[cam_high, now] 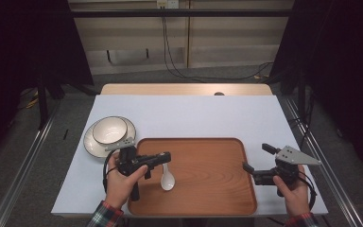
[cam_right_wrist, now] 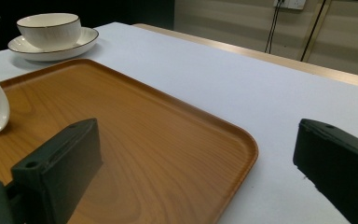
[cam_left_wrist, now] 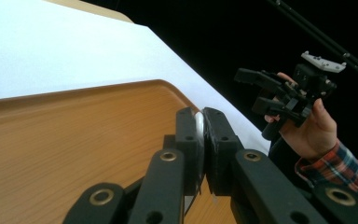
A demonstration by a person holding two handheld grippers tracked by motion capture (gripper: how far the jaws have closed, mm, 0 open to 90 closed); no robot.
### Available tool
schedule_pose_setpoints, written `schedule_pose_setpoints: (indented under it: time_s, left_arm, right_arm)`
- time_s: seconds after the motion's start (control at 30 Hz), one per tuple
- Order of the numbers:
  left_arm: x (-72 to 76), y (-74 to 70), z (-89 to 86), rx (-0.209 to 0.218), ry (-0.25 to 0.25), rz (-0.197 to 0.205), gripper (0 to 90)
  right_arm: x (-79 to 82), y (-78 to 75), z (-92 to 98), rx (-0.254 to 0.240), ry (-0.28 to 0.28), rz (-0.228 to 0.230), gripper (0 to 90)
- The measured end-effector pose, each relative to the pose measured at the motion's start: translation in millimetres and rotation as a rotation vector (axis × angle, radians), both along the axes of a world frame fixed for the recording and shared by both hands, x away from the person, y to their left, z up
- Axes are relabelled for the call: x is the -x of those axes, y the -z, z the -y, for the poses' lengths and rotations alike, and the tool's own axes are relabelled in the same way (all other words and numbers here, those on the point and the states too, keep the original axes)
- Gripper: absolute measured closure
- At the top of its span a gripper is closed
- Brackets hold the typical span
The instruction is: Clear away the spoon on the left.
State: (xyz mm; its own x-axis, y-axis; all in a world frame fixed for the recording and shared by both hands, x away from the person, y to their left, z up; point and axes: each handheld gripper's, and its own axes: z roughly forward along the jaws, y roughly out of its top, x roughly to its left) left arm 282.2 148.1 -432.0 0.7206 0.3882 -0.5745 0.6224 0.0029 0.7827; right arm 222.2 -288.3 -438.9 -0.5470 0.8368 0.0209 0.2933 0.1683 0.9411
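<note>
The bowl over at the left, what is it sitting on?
The bowl sits on a white plate with a dark rim line, on the table. The plate's middle is covered by the bowl.

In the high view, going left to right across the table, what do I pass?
Plate with the bowl on it → left gripper shut on the white spoon → bare middle of the wooden tray → right gripper, open.

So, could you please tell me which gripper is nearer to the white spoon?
Left. The left gripper has its jaws shut on the white spoon handle over the wooden tray; the right gripper hovers open at the tray's far right edge, well apart.
</note>
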Motion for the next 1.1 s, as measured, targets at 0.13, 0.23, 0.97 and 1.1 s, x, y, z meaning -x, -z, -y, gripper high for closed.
schedule_pose_setpoints:
  time_s: [0.13,0.23,0.97,1.1]
  left_arm:
    - [0.0,3.3,1.1,0.000,0.004,-0.014,85.3]
    - [-0.5,4.6,0.8,0.008,0.007,-0.023,85.3]
    - [-11.3,12.0,-0.3,-0.105,-0.033,0.085,78.6]
    - [-12.9,13.8,0.4,-0.127,-0.045,0.098,77.5]
  right_arm:
    - [0.2,-0.1,0.2,-0.001,0.000,0.000,0.6]
    - [0.2,-0.1,-0.1,0.002,0.000,0.000,0.6]
    - [0.8,0.0,-0.2,0.002,-0.009,-0.004,0.6]
    - [0.9,-0.1,-0.1,0.002,-0.009,-0.004,0.6]
